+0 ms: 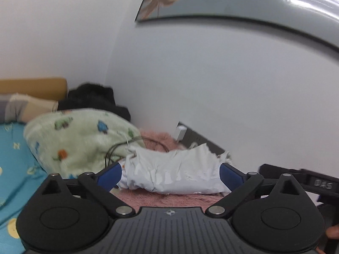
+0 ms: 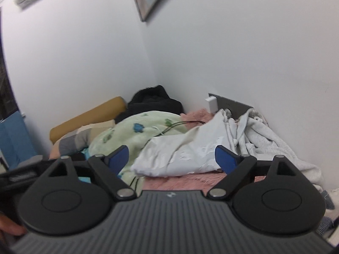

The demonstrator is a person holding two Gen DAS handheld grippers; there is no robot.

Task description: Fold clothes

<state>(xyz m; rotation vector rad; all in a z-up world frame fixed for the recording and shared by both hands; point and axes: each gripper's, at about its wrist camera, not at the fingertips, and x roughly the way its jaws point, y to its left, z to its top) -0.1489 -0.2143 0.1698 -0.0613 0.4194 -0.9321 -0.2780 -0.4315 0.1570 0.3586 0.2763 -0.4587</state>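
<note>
Both grippers, left (image 1: 170,174) and right (image 2: 172,158), gape wide, empty. White garment (image 1: 173,173) lies bundled; pinch edges, not bulk.

Garment (image 1: 173,169) lies on rug (image 1: 161,201), blanket (image 1: 80,141) at its left.

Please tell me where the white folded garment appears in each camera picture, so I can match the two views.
Left wrist: white garment low centre, on the pink blanket, between the open left tool's fingers.
Right wrist: white garment centre, slightly right, on the same blanket.
Shared landmark: green patterned blanket, left of the garment.
</note>
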